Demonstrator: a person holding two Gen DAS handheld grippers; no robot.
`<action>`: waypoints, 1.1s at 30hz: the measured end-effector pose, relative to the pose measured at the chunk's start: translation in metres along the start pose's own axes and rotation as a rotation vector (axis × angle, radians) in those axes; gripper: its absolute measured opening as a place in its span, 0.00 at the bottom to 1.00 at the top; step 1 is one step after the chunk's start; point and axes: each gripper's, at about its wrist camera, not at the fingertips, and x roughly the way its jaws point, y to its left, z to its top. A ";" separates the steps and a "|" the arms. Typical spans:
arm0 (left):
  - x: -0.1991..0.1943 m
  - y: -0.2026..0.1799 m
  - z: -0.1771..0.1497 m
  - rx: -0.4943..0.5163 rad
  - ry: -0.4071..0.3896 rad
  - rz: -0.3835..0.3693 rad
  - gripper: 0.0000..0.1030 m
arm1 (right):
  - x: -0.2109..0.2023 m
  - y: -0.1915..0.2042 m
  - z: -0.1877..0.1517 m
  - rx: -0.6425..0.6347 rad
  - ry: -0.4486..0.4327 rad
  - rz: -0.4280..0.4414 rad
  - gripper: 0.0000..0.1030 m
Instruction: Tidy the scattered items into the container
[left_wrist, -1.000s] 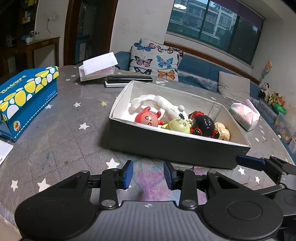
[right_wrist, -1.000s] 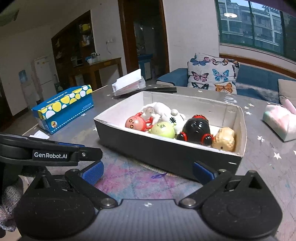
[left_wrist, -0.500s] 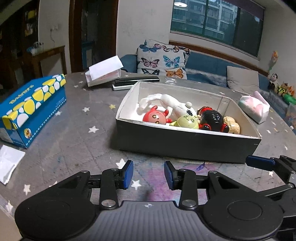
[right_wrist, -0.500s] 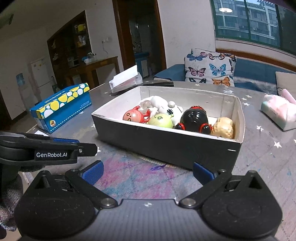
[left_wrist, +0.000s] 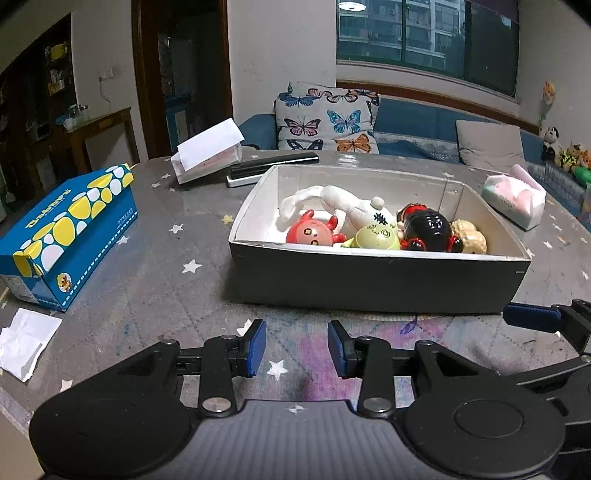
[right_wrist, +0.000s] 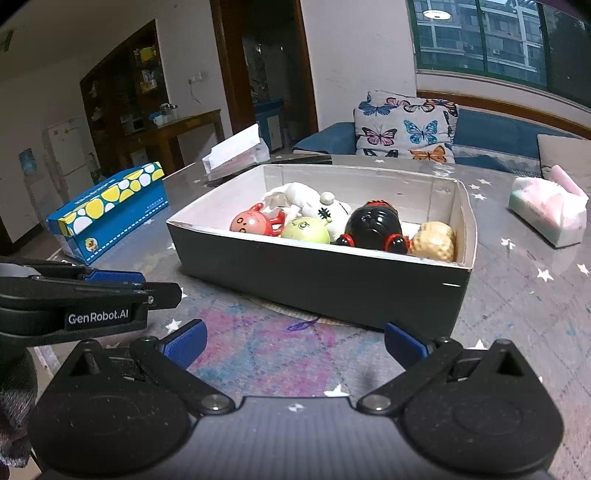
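A dark cardboard box (left_wrist: 369, 284) (right_wrist: 332, 280) stands on the table. It holds a red toy (left_wrist: 310, 234) (right_wrist: 245, 225), a green toy (left_wrist: 376, 236) (right_wrist: 306, 230), a black and red toy (left_wrist: 428, 227) (right_wrist: 373, 223), a tan toy (left_wrist: 471, 238) (right_wrist: 434, 240) and a white plush (left_wrist: 343, 203) (right_wrist: 303, 197). My left gripper (left_wrist: 296, 347) hangs empty in front of the box, jaws partly open. My right gripper (right_wrist: 293, 338) is wide open and empty, also in front of the box. Each gripper shows at the edge of the other's view.
A blue and yellow tissue box (left_wrist: 62, 229) (right_wrist: 110, 210) lies at the left, with crumpled white paper (left_wrist: 26, 339) near it. A clear box with white paper (left_wrist: 207, 158), a dark remote (left_wrist: 273, 164) and a pink tissue pack (left_wrist: 517, 199) (right_wrist: 546, 210) sit around the box.
Both grippers have drawn back from the box and levelled, so the box looks farther off. Their jaw openings are unchanged.
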 end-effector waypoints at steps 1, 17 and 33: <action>0.001 0.000 0.000 -0.001 0.000 0.000 0.38 | 0.001 0.000 0.000 0.001 0.001 -0.003 1.00; 0.011 -0.003 0.006 0.028 -0.003 0.019 0.38 | 0.012 -0.009 0.004 0.046 0.022 -0.049 1.00; 0.031 -0.005 0.016 0.062 0.006 0.033 0.38 | 0.028 -0.016 0.012 0.084 0.063 -0.097 1.00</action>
